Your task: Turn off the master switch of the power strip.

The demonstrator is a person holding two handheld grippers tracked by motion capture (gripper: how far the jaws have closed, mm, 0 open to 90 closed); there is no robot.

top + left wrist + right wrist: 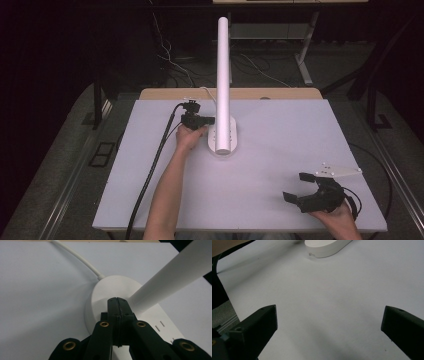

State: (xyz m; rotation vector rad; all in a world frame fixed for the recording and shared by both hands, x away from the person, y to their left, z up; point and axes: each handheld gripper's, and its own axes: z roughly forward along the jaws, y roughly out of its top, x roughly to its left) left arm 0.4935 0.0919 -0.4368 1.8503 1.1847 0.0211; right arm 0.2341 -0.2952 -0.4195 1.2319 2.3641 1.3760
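In the high view, the left gripper [204,120] is held against the white pole [223,85] rising from the oval base [223,141]; the right gripper [301,186] is released, near the table's [280,150] corner. In the left gripper view, the jaws are seen clenched together on nothing, tips at the base [105,293]. In the right gripper view, spread jaws are pointed toward the distant base [325,246].

In the left gripper view, the closed jaws of the black left gripper [117,305] cover the part of the white oval lamp base [105,293] directly beneath them, so contact with that base cannot be told. The white cylindrical lamp tube [172,275] is cut off by the upper right edge. In the right gripper view, the same base [325,247], far ahead of the black right gripper [329,322], is cut by the top edge.
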